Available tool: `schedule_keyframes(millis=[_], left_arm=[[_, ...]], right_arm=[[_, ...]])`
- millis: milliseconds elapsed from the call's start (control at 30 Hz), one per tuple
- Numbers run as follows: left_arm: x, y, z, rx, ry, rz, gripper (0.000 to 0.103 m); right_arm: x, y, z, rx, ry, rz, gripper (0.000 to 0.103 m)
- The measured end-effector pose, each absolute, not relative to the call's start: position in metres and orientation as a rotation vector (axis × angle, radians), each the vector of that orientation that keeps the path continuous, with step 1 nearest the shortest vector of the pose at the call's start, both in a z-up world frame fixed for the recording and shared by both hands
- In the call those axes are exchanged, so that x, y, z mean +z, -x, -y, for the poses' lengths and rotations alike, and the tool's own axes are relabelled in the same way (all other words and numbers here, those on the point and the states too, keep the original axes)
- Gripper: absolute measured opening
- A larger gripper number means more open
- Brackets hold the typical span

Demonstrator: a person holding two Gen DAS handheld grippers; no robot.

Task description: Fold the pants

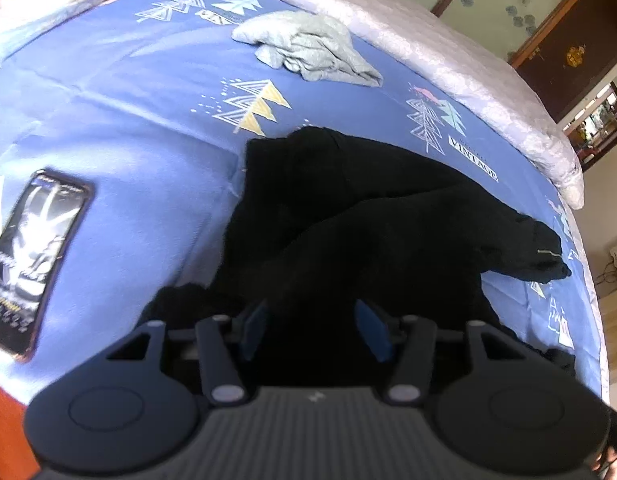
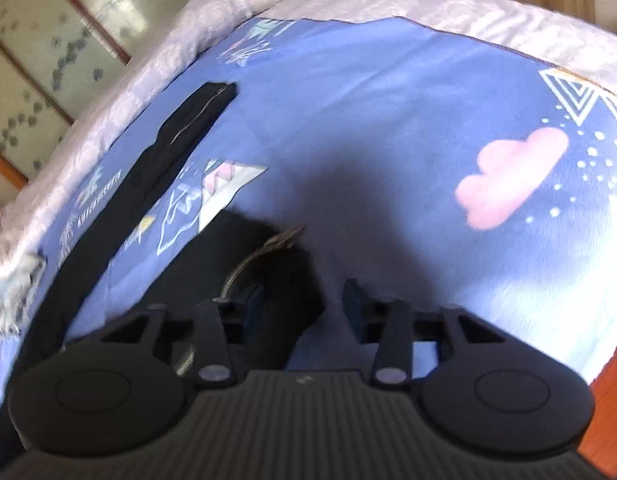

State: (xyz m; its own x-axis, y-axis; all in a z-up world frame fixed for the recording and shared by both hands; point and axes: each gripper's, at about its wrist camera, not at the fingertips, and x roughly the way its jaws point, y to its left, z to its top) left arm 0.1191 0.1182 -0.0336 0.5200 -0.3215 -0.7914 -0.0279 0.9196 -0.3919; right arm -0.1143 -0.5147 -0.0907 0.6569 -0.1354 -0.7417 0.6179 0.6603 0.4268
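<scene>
Black pants [image 1: 348,216] lie crumpled on a blue patterned bedspread [image 1: 128,92], one leg cuff pointing right. My left gripper [image 1: 314,330] is open just above the near part of the pants, fabric below and between its fingers. In the right wrist view, one pant leg [image 2: 148,176] stretches away to the far left and another black part with a grey drawstring [image 2: 264,248] lies under the left finger. My right gripper [image 2: 304,304] is open, low over this edge of the pants.
A phone [image 1: 32,264] lies on the bedspread at left. A crumpled grey garment [image 1: 312,48] sits further back. A pale quilt [image 1: 448,60] runs along the bed's far side. A wardrobe with glass doors [image 2: 40,52] stands beyond. The bed's wooden edge [image 2: 612,380] shows at right.
</scene>
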Motion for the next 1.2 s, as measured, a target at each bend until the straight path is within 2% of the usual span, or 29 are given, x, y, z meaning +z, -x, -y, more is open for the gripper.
schedule_keyframes(millis=[100, 133, 233, 300, 433, 500, 600, 767, 833, 867, 900, 967, 1133, 1200], left_arm=[[-0.027, -0.107, -0.131, -0.146, 0.384, -1.004, 0.051], [-0.025, -0.103, -0.136, -0.135, 0.385, -1.000, 0.051], [-0.022, -0.091, -0.152, -0.100, 0.400, -0.988, 0.051], [-0.024, -0.084, -0.161, -0.082, 0.408, -0.989, 0.051], [-0.036, -0.081, -0.167, -0.070, 0.430, -1.014, 0.051], [-0.041, -0.080, -0.167, -0.070, 0.440, -1.026, 0.053], [-0.048, -0.084, -0.166, -0.088, 0.443, -1.037, 0.059], [-0.054, -0.114, -0.163, -0.128, 0.444, -1.030, 0.060], [-0.051, -0.136, -0.162, -0.133, 0.412, -0.996, 0.067], [-0.051, -0.149, -0.161, -0.136, 0.395, -0.978, 0.078], [-0.051, -0.167, -0.160, -0.138, 0.375, -0.957, 0.083], [-0.055, -0.198, -0.156, -0.139, 0.336, -0.934, 0.083], [-0.079, -0.270, -0.139, -0.181, 0.266, -0.920, 0.099], [-0.092, -0.292, -0.125, -0.187, 0.202, -0.918, 0.100]], right_arm=[[-0.081, 0.100, 0.504, -0.506, -0.661, -0.745, 0.018], [-0.071, 0.099, 0.509, -0.533, -0.628, -0.715, 0.011], [-0.037, 0.111, 0.543, -0.651, -0.636, -0.549, 0.011], [-0.029, 0.117, 0.565, -0.753, -0.616, -0.531, 0.011], [-0.051, 0.122, 0.578, -0.959, -0.586, -0.621, 0.022], [-0.055, 0.139, 0.574, -0.971, -0.631, -0.599, 0.028], [-0.052, 0.164, 0.559, -0.880, -0.730, -0.546, 0.030], [-0.043, 0.168, 0.520, -0.678, -0.804, -0.534, 0.037], [-0.042, 0.163, 0.501, -0.581, -0.824, -0.550, 0.037], [-0.043, 0.159, 0.491, -0.544, -0.821, -0.561, 0.038], [-0.043, 0.155, 0.479, -0.515, -0.813, -0.574, 0.038], [-0.046, 0.147, 0.459, -0.472, -0.807, -0.601, 0.038], [-0.054, 0.126, 0.420, -0.420, -0.808, -0.685, 0.038], [-0.055, 0.120, 0.413, -0.420, -0.800, -0.712, 0.038]])
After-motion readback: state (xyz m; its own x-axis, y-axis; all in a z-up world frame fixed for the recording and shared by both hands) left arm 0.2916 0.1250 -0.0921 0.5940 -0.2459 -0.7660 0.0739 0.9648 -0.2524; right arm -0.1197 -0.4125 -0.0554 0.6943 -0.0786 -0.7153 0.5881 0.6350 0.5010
